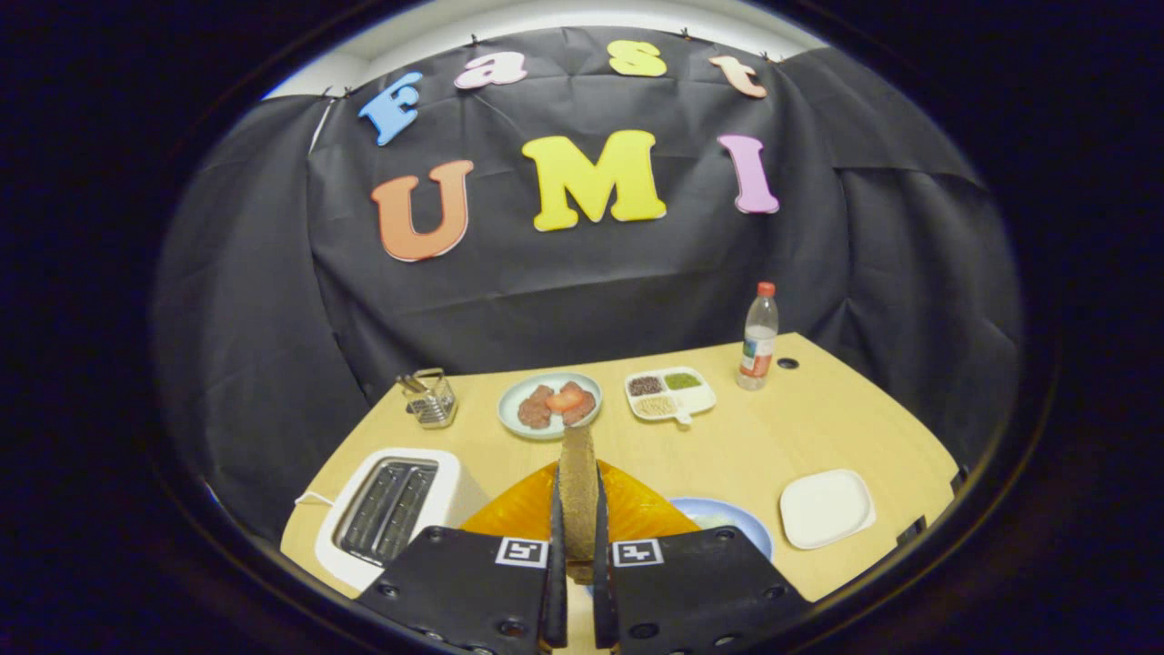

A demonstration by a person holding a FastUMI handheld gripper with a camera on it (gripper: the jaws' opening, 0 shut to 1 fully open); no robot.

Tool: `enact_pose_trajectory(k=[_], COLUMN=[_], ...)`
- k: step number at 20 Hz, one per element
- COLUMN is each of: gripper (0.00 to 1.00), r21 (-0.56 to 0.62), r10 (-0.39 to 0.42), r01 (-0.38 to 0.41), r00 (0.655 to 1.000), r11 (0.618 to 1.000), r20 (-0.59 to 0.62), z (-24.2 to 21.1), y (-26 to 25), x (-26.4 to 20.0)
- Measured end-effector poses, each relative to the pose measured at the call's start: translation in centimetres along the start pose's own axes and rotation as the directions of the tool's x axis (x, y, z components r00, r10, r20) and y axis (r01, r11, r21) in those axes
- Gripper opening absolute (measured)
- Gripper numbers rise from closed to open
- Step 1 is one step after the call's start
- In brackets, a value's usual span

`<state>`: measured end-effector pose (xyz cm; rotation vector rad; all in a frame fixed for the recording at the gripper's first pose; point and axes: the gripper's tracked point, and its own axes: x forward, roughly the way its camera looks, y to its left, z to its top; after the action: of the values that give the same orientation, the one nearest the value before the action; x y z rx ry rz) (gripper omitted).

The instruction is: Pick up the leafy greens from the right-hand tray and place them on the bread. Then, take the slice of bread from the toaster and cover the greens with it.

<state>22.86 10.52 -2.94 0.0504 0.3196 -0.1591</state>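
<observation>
Bread slice (577, 491) stands upright, clenched edgewise between the gripper (577, 582) fingers; the blue plate (747, 528) with greens lies just right, below.

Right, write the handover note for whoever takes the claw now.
Claw: shut on the bread slice, held upright between the fingers, above the orange tray.
Toaster: beside the claw, slots look empty.
Blue plate: just past the tray, something pale green on it, mostly hidden.
Done: slice taken from the toaster.
Left: lay it over the greens; confirm they already sit on the bread, I cannot tell.
</observation>
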Motion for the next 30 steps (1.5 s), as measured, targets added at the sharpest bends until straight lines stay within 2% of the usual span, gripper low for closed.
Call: enact_pose_trajectory(k=[4,11,15,25,29,30], gripper=[0.11,0.11,0.11,0.11,0.17,0.22], r21=[0.044,0.195,0.196,0.11,0.088,0.088], r10=[-0.008,0.084,0.091,0.003,-0.014,-0.018], r01=[0.01,-0.06,-0.069,0.012,0.024,0.028], r00=[0.999,0.99,0.99,0.99,0.993,0.994], r11=[0.999,0.979,0.978,0.994,0.996,0.996], r20=[-0.048,-0.116,-0.107,-0.138,-0.115,-0.107], z=[-3.0,-6.9,-7.9,-11.5,-12.0,-11.8], y=[-2.6,-5.6,-7.8,-12.1,-12.4,-12.6], x=[1.4,1.8,2.2,3.7,3.6,3.4])
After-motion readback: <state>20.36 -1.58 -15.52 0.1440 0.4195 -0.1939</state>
